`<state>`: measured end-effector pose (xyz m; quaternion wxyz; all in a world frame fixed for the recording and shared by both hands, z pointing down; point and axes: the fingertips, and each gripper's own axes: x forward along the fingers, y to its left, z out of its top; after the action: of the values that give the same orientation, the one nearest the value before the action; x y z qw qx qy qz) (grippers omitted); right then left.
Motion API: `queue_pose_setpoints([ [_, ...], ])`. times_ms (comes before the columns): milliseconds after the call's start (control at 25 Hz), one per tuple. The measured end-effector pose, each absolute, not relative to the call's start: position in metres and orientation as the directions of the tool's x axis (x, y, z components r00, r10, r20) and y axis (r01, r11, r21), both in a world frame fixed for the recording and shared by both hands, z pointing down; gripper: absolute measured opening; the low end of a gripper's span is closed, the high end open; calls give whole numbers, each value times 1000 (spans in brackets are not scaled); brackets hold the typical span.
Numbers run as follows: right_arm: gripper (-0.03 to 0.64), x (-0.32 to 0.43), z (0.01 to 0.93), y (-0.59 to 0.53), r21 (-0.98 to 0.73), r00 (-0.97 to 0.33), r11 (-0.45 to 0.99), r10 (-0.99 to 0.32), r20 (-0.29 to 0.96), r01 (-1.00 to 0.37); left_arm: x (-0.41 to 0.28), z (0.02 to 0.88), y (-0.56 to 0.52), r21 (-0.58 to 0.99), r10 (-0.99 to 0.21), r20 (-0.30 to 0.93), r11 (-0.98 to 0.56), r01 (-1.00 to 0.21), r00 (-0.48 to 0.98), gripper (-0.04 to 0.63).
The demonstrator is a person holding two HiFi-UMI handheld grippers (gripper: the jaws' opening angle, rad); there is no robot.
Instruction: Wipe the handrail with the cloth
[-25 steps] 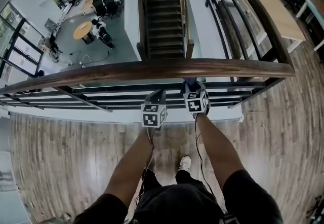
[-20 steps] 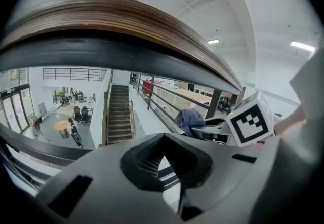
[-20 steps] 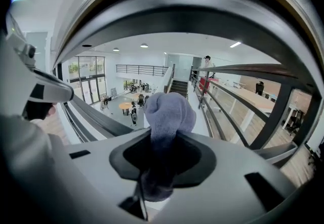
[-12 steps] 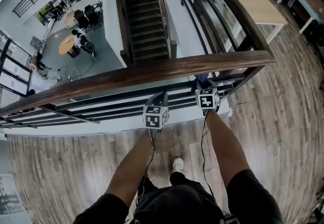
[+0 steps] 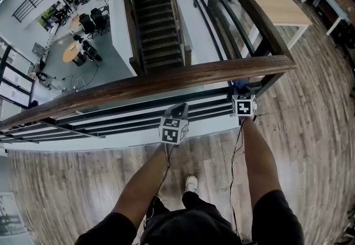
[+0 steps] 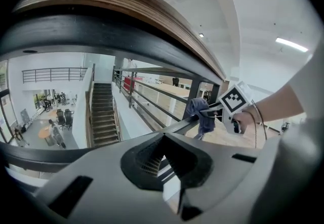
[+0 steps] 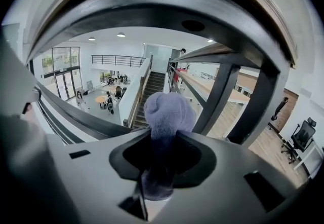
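Pinching a bluish cloth [image 7: 168,111] tight between its jaws, the right gripper [image 7: 158,167] pokes the wad up just under the wooden handrail [image 5: 166,80], near the rail's corner end at three o'clock in the head view. The cloth bunches into a rounded knob ahead of the jaws; whether it touches the rail, I cannot tell. At eight o'clock from it, the left gripper [image 5: 177,112] sits below the rail as well, jaws drawn together with nothing between them. Beyond the rail at twelve o'clock a staircase [image 5: 152,22] drops to a lower floor, and a long table [image 5: 272,0] stands at two o'clock.
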<state>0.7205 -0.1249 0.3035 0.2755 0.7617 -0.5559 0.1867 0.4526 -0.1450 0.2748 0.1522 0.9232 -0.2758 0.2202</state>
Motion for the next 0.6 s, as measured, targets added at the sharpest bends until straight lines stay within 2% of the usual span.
queue_pose_setpoints([
  [360,103,797,314,-101,235,381,-301,-695,609,-924,467,308,-107,218,-385,506,-808,-547,772,-2],
  [600,103,814,315,-91,199,440,-405,-690,574,-893,448,320,-111,222,-399,494,-802,-555,773,-2],
])
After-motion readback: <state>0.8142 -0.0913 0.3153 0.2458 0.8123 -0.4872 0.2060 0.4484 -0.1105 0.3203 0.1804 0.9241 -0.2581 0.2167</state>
